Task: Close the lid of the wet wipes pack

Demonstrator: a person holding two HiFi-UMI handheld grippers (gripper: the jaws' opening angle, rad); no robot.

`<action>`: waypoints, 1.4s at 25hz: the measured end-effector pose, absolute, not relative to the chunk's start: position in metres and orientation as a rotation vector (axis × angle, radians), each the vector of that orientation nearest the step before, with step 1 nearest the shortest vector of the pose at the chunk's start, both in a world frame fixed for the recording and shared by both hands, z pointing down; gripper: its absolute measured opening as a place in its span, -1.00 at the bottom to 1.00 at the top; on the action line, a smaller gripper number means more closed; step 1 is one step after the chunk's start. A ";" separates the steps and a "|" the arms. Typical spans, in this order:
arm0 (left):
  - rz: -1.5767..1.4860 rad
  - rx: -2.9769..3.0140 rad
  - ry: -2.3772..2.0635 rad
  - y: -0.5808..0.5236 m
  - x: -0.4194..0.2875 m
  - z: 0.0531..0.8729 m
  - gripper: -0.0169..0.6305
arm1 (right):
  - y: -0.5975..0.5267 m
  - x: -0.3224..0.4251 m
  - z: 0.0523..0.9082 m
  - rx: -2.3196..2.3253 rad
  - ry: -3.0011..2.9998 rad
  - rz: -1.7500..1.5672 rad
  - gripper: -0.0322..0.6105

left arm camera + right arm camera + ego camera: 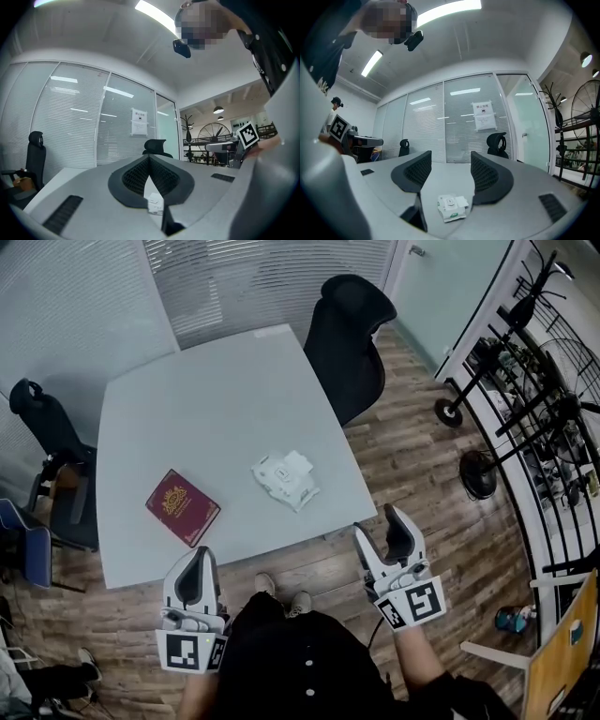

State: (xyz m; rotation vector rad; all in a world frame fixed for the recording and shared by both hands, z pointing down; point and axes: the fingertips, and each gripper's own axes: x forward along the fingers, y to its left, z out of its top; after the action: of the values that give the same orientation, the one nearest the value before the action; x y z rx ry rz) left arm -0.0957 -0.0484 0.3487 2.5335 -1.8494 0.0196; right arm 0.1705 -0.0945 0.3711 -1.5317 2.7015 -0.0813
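This is an office meeting room; glass partitions (56,324) with slatted blinds enclose a pale table (187,409); a black swivel chair (347,334) stands on wood-look flooring (412,437). A printed notice (483,116) hangs on the glass.

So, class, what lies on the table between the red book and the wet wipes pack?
Nothing: in the head view the table is bare between the red book and the wet wipes pack.
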 end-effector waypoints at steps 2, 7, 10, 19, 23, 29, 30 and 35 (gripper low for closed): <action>0.023 2.532 -1.841 -0.053 -0.098 0.352 -0.91 | -0.098 0.168 0.374 -1.536 2.704 -0.091 -0.08; 0.006 2.553 -1.814 -0.078 -0.106 0.352 -0.91 | -0.118 0.159 0.371 -1.559 2.693 -0.074 -0.08; -0.026 2.588 -1.803 -0.097 -0.108 0.343 -0.91 | -0.131 0.156 0.363 -1.580 2.682 -0.045 -0.08; -0.062 2.633 -1.772 -0.142 -0.116 0.334 -0.91 | -0.172 0.144 0.356 -1.608 2.674 -0.028 -0.08; -0.065 2.631 -1.773 -0.157 -0.128 0.337 -0.91 | -0.189 0.133 0.357 -1.603 2.678 -0.025 -0.08; -0.087 2.644 -1.763 -0.176 -0.140 0.335 -0.91 | -0.212 0.115 0.353 -1.591 2.684 -0.013 -0.08; -0.092 2.646 -1.760 -0.179 -0.142 0.335 -0.91 | -0.215 0.112 0.352 -1.592 2.683 -0.006 -0.08; -0.090 2.655 -1.736 -0.185 -0.150 0.335 -0.91 | -0.226 0.101 0.352 -1.606 2.665 -0.021 -0.08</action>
State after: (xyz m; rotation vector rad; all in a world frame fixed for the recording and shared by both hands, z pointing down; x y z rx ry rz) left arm -0.1501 -0.1855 0.3347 2.6549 -1.7357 -0.0899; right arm 0.1007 -0.2263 0.3518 -1.6059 2.6648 -0.0210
